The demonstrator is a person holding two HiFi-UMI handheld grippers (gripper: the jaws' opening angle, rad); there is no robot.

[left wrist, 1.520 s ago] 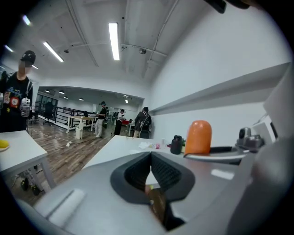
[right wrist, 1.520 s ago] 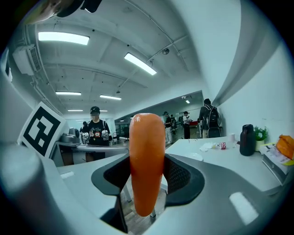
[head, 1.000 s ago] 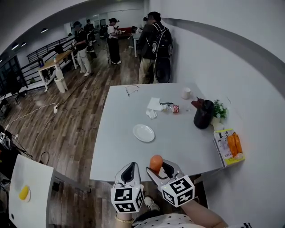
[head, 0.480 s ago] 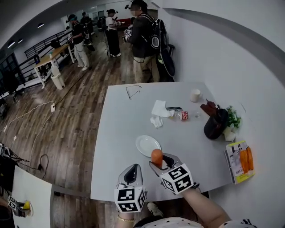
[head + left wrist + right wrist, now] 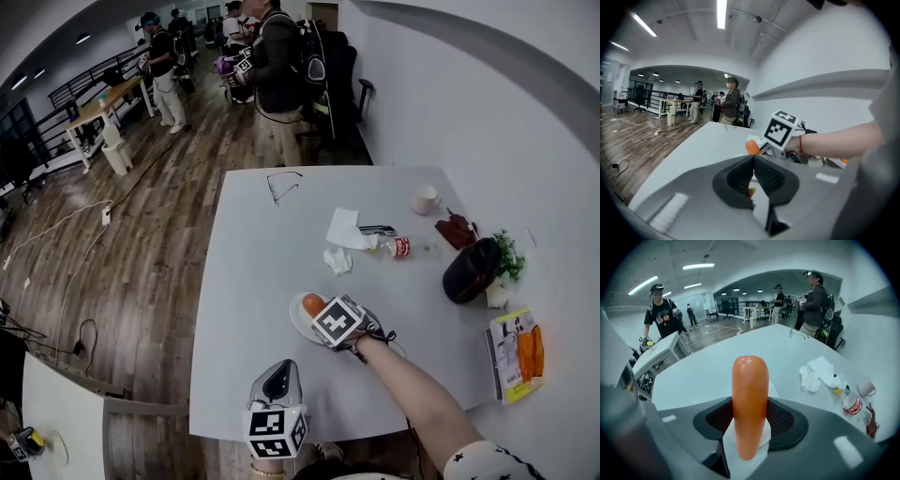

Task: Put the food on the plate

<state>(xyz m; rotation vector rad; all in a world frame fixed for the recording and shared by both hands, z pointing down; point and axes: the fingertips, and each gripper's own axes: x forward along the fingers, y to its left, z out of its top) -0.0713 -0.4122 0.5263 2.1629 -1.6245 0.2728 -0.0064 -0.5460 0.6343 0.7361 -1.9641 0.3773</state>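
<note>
A smooth orange carrot-like food [image 5: 750, 404] stands upright between the jaws of my right gripper [image 5: 750, 425], which is shut on it. In the head view the right gripper [image 5: 315, 309] holds the food [image 5: 312, 305] just over the small white plate [image 5: 296, 322] in the middle of the table's near half. The plate's rim [image 5: 774, 390] shows behind the food in the right gripper view. My left gripper [image 5: 278, 377] hangs at the table's front edge with its jaws shut and empty [image 5: 753, 171]. From there I see the food [image 5: 752, 146] ahead.
On the white table [image 5: 253, 272] lie crumpled tissues [image 5: 343, 231], a small bottle [image 5: 399, 247], a cup [image 5: 424, 199], glasses [image 5: 284, 185], a black bag [image 5: 472, 270] and a booklet [image 5: 514, 352] at the right edge. Several people stand beyond the table's far end.
My right gripper has carried the orange food forward from the table's front edge to just over the plate. The left gripper has stayed near the front edge, shut.
</note>
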